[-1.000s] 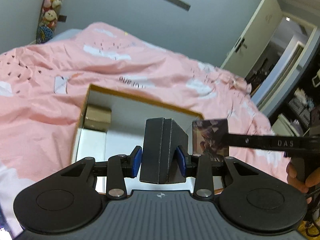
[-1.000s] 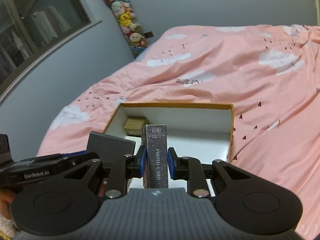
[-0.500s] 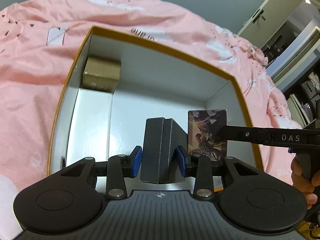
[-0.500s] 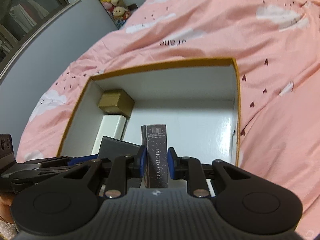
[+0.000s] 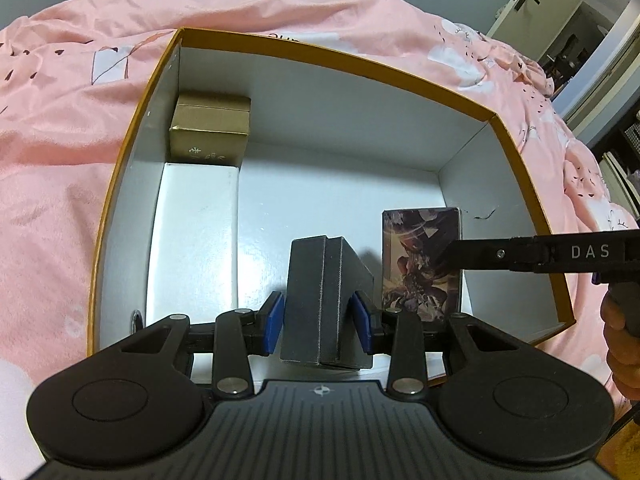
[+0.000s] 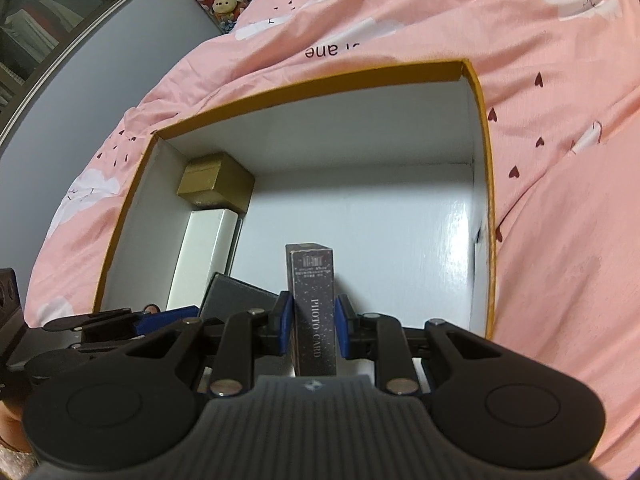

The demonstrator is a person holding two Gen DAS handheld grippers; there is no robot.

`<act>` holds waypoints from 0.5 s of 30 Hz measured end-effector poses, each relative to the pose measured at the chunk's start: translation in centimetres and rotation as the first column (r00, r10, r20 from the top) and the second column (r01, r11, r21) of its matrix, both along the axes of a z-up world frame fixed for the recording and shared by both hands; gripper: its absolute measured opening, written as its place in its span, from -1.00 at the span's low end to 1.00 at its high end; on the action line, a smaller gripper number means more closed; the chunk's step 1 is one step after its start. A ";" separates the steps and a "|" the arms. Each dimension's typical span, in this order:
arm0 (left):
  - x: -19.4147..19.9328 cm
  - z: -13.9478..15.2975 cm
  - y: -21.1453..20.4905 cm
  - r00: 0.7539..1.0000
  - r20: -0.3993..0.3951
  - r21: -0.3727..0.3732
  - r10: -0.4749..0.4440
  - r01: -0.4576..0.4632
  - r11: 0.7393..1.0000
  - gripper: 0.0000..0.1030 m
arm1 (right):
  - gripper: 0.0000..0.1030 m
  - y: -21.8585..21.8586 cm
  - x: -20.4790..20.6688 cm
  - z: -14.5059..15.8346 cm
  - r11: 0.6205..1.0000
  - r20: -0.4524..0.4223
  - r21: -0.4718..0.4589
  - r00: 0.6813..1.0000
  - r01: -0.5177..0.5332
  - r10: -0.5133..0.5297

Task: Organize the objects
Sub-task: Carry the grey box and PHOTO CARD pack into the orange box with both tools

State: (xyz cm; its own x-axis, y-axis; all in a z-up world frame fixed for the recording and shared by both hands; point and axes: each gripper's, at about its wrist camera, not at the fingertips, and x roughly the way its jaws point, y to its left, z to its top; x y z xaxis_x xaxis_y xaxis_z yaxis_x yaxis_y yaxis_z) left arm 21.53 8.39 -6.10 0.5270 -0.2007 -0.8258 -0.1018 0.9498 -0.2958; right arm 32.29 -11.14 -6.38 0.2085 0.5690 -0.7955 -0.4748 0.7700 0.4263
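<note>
Boxes are going into the big open box (image 5: 132,168) on the pink bed (image 5: 60,120). In the left wrist view, the left tool (image 5: 318,322) grips a dark grey box (image 5: 324,300) low over the white floor, beside a gold box (image 5: 210,126) and a long white box (image 5: 196,232). Its bottom is hidden.

In the right wrist view, the right tool (image 6: 310,326) pinches a thin photo card box (image 6: 314,308) upright. I think both need lowering, then letting go. The near wall is cut off.

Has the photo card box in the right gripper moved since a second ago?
Yes. The photo card box has come down into the open storage box, whose far rim now sits well above it.
</note>
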 end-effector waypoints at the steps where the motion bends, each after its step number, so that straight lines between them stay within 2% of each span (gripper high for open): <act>1: 0.0 0.0 0.0 1.000 -0.001 0.017 0.004 -0.004 1.000 -0.18 | -0.54 0.0 0.0 -0.1 1.000 -0.003 0.000 1.000 0.000 0.000; 3: -0.1 -0.1 -0.1 1.000 -0.006 0.063 0.009 -0.009 0.998 -0.16 | -0.54 -0.1 -0.1 -0.2 1.000 -0.007 0.001 1.000 0.001 -0.001; 5: -0.3 0.0 -0.1 1.000 -0.006 0.076 0.003 -0.003 0.997 -0.13 | -0.54 -0.2 -0.2 -0.2 1.000 -0.013 0.002 1.000 0.004 -0.004; 8: -0.5 0.5 0.3 1.000 0.006 0.069 0.010 -0.011 0.998 -0.13 | -0.54 -0.3 -0.1 -0.3 1.000 -0.020 -0.002 1.000 0.016 -0.016; 13: -0.9 1.8 1.5 0.997 0.058 0.005 0.056 -0.057 0.998 -0.13 | -0.54 0.2 -0.4 -0.5 0.999 -0.038 -0.042 0.999 0.015 -0.016; 15: -1.1 2.2 1.7 0.995 0.080 0.001 0.067 -0.067 0.998 -0.13 | -0.54 0.5 -0.3 -0.7 0.999 -0.051 -0.040 0.999 0.010 -0.013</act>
